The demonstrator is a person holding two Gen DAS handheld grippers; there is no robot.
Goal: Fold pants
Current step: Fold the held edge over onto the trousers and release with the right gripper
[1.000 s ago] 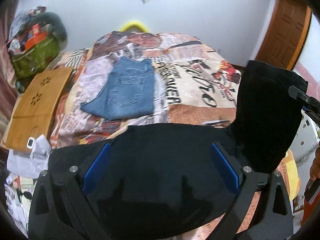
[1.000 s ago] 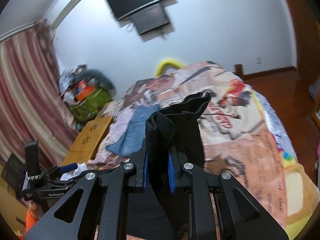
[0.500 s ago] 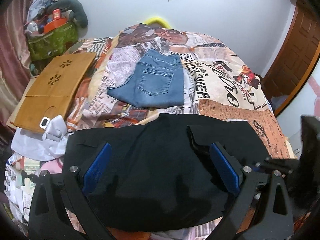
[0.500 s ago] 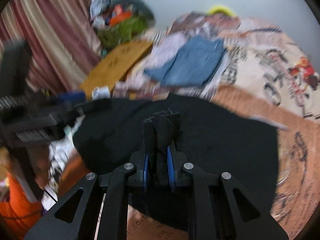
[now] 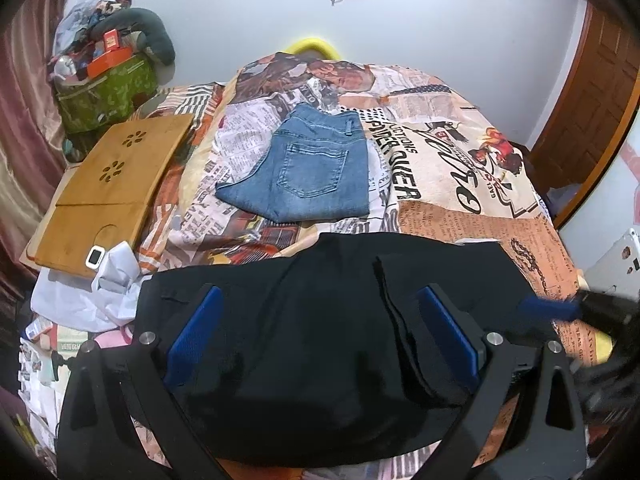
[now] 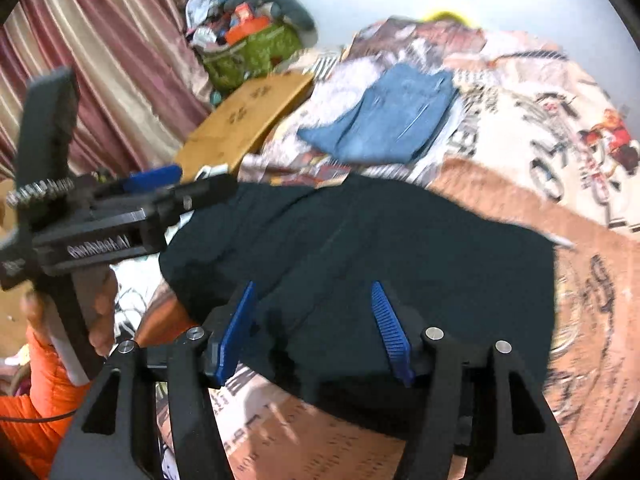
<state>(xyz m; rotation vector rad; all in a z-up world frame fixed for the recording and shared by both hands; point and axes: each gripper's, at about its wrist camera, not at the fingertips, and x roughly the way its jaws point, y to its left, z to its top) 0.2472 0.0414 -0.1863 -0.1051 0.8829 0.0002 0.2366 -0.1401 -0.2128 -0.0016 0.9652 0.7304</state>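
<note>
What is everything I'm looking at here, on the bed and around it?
Black pants: one, black, spread flat across the near part of the bed.
Jeans: one folded pair, blue, mid-bed beyond the black pants.
Bedspread: one, newspaper print in cream and orange, covering the bed.
Wooden tray: one, light brown, on the bed's left edge.
Green bag: one, stuffed with clutter, far left corner.
Curtain: one, maroon and cream stripes, left wall.
Door: one, brown wood, right.
Left tool: open, black with blue pads, over the pants.
Right tool: open, same colours, over the pants.
</note>
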